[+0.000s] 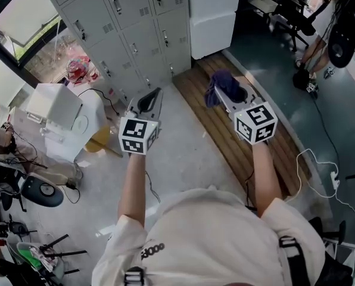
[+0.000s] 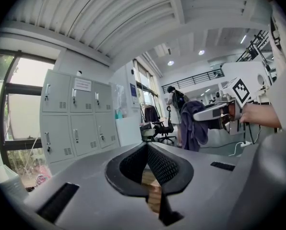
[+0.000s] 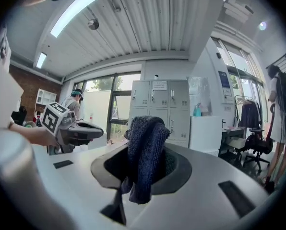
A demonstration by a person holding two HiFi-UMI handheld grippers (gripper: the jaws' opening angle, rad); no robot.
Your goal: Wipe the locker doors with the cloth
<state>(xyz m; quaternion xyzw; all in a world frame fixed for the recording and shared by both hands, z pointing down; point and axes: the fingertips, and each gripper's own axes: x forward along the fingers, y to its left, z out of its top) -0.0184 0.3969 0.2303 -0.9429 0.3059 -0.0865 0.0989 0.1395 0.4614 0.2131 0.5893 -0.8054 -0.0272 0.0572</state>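
The dark blue cloth is pinched in the right tongs, which are clamped on its middle. It bunches above the jaws and hangs in a fold below them. It is held in the air, well apart from the locker doors, over a strip of wooden floor.

The left tongs are raised beside the right pair. Their jaws are pressed together at the tip with nothing between them, and only a thin slit lower down shows the floor. Both pairs point toward the lockers.

The grey lockers stand in a bank ahead and to the left, doors closed, each with a handle and a vent. A tall white cabinet stands just beside them on the right. A white boxy unit, perhaps a printer, though it is hard to tell, sits on the pale floor to the left with cables around it.
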